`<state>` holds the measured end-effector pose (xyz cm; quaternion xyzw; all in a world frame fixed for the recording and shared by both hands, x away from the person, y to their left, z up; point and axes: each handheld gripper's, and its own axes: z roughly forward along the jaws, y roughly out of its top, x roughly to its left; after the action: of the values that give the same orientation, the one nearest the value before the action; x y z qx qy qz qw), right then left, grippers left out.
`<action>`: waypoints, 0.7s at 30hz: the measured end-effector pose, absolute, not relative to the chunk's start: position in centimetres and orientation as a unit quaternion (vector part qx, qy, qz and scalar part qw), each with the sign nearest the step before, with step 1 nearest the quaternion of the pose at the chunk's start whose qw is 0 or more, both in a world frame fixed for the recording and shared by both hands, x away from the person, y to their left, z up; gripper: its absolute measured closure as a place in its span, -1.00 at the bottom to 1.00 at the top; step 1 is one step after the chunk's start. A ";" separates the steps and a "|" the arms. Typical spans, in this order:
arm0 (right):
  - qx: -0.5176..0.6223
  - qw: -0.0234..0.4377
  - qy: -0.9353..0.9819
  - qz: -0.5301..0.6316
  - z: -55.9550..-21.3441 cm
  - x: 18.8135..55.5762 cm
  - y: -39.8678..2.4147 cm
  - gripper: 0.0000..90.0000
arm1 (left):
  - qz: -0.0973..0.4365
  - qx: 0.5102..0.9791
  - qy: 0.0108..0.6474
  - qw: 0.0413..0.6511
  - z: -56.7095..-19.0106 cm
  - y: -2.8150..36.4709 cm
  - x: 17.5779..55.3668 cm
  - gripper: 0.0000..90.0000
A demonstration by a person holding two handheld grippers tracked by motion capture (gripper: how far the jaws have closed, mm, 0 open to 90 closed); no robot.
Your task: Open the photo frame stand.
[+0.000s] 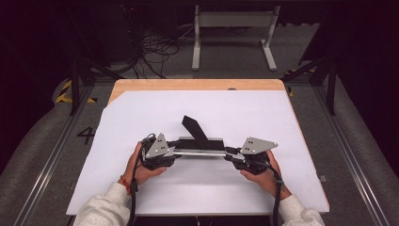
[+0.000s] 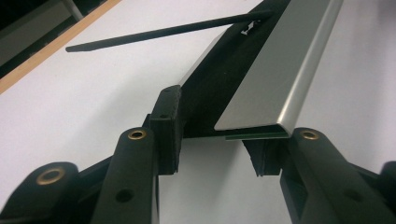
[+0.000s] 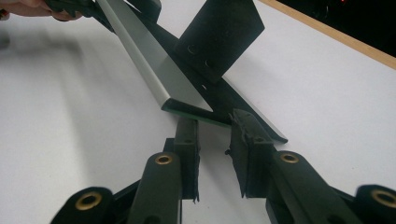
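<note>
A long flat bar, black with a silver metal strip along it, lies across the white sheet. A black flap rises at a slant from its middle. My left gripper is at the bar's left end; in the left gripper view its pads press both sides of the bar, with the flap beyond. My right gripper is at the right end. In the right gripper view its pads stand just short of the bar with white sheet showing between them, and the flap lies behind.
The white sheet covers a wooden table. On the floor beyond the table stand a white metal frame and loose cables. Dark stand legs flank the table's far corners. The other hand appears far off in the right gripper view.
</note>
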<state>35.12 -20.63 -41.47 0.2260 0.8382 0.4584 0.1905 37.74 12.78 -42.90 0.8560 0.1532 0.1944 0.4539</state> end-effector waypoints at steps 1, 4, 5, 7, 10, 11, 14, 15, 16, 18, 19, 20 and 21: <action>0.225 0.191 0.838 0.458 -41.5 35.1 -20.6 0.63 | 0.195 0.855 0.153 0.455 -42.9 12.8 37.8 0.36; 0.223 0.193 0.839 0.457 -41.4 35.1 -20.6 0.63 | 0.196 0.855 0.152 0.455 -42.9 12.7 37.7 0.37; 0.224 0.196 0.839 0.455 -41.4 35.1 -20.6 0.63 | 0.197 0.855 0.153 0.456 -42.9 12.7 37.7 0.37; 0.225 0.197 0.838 0.457 -41.4 35.1 -20.6 0.63 | 0.195 0.854 0.153 0.457 -42.9 12.7 37.7 0.38; 0.224 0.200 0.836 0.459 -41.4 35.1 -20.6 0.64 | 0.193 0.853 0.155 0.460 -42.9 12.7 37.7 0.38; 0.224 0.200 0.835 0.461 -41.3 35.1 -20.6 0.64 | 0.191 0.852 0.155 0.462 -42.9 12.8 37.7 0.39; 0.222 0.201 0.834 0.464 -41.2 35.1 -20.7 0.66 | 0.189 0.851 0.154 0.465 -42.8 12.7 37.6 0.40; 0.222 0.201 0.833 0.465 -41.2 35.1 -20.8 0.67 | 0.187 0.850 0.154 0.467 -42.8 12.7 37.6 0.40; 0.222 0.199 0.832 0.467 -41.1 35.1 -20.9 0.67 | 0.187 0.850 0.152 0.468 -42.8 12.7 37.6 0.41; 0.221 0.200 0.833 0.467 -41.1 35.0 -20.9 0.67 | 0.184 0.850 0.152 0.470 -42.7 12.7 37.5 0.41; 0.221 0.200 0.832 0.468 -41.1 35.0 -21.0 0.68 | 0.184 0.850 0.150 0.470 -42.7 12.7 37.5 0.42; 0.220 0.199 0.832 0.469 -41.0 35.0 -21.0 0.68 | 0.182 0.849 0.151 0.472 -42.7 12.7 37.5 0.42; 0.219 0.198 0.832 0.469 -41.0 34.9 -21.0 0.69 | 0.181 0.849 0.152 0.473 -42.6 12.8 37.5 0.42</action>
<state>34.90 -21.03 -40.97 0.2190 0.8320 0.4695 0.1984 37.47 12.77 -42.62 0.8489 0.1518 0.1806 0.4729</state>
